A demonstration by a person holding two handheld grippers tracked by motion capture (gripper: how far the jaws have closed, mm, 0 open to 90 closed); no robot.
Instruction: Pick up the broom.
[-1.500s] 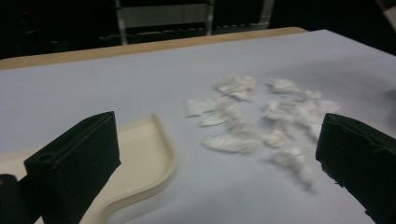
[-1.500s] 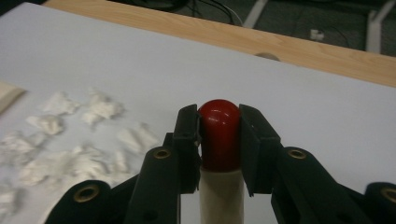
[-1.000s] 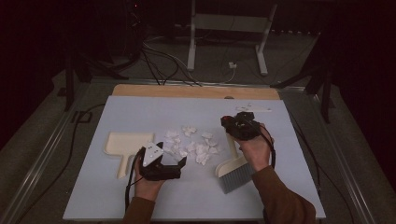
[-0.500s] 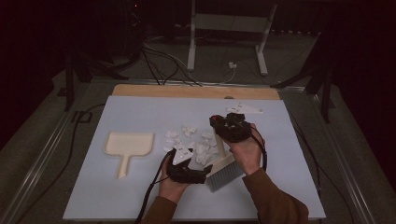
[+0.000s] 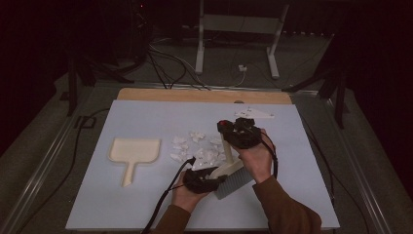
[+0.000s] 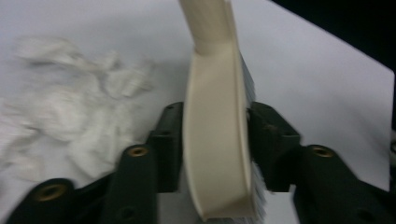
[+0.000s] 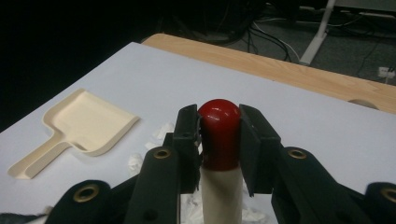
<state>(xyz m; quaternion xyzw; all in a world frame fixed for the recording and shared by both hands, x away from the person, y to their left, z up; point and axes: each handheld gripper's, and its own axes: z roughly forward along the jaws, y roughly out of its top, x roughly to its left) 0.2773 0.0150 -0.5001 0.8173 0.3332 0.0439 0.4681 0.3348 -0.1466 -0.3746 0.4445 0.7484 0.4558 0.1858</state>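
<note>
Brush (image 5: 229, 168), cream with a red-tipped handle, stands tilted on the blue-white table (image 5: 302, 161) in the high view, just right of the white paper scraps (image 5: 195, 146); the dustpan (image 5: 132, 152) lies well apart to the left. Right gripper (image 5: 225, 127) clamps the handle end; left gripper (image 5: 213, 179) sits at the head. Left gripper view: its jaws have just been closing and now press both sides of the brush head (image 6: 217, 140). Right gripper view: jaws grip the red knob (image 7: 219, 133). Judged step: securing a two-handed hold; next, sweeping scraps toward the dustpan.
</note>
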